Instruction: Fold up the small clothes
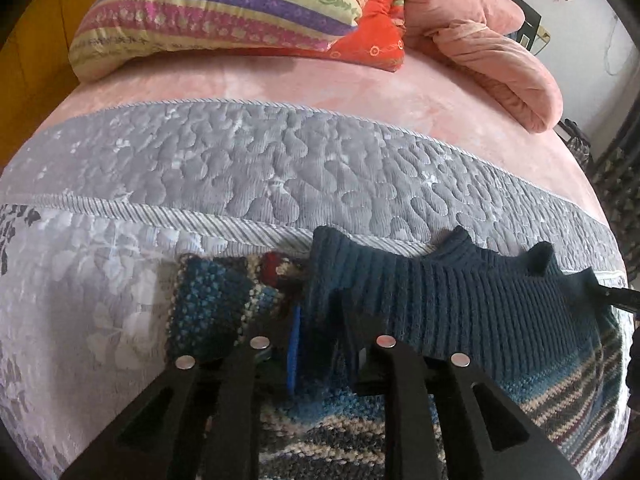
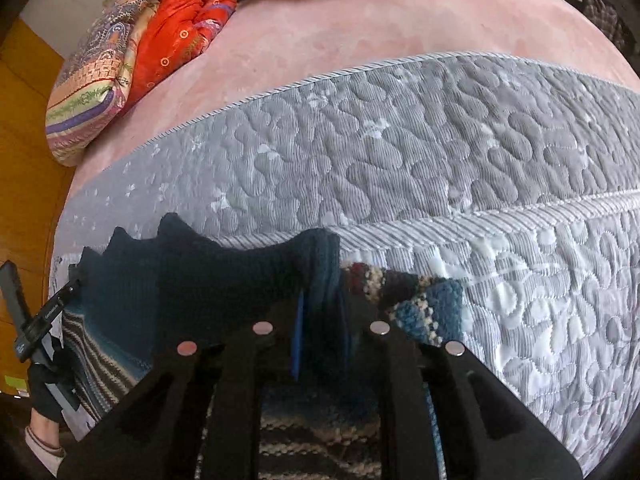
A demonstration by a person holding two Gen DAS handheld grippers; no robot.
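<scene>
A small knitted sweater [image 1: 560, 384], striped blue, cream and dark, has a wide navy ribbed band [image 1: 440, 292] and lies on the grey quilted cover [image 1: 240, 168]. In the left wrist view my left gripper [image 1: 316, 344] is shut on the band's left end, with a striped sleeve [image 1: 208, 304] just left of it. In the right wrist view my right gripper [image 2: 320, 340] is shut on the navy ribbed band [image 2: 224, 276] at its right end, a striped sleeve [image 2: 424, 304] beside it. The band hangs raised and wavy between the two grippers. The left gripper [image 2: 36, 320], with a gloved hand, shows at that view's left edge.
A pink blanket [image 1: 280, 80] covers the far half of the bed. A folded colourful quilt [image 1: 224, 12] and a rolled pink duvet [image 1: 500, 56] lie at the back. Yellow wood [image 2: 24, 140] borders the bed's left side. The bed's right edge [image 1: 592, 184] drops toward dark patterned fabric.
</scene>
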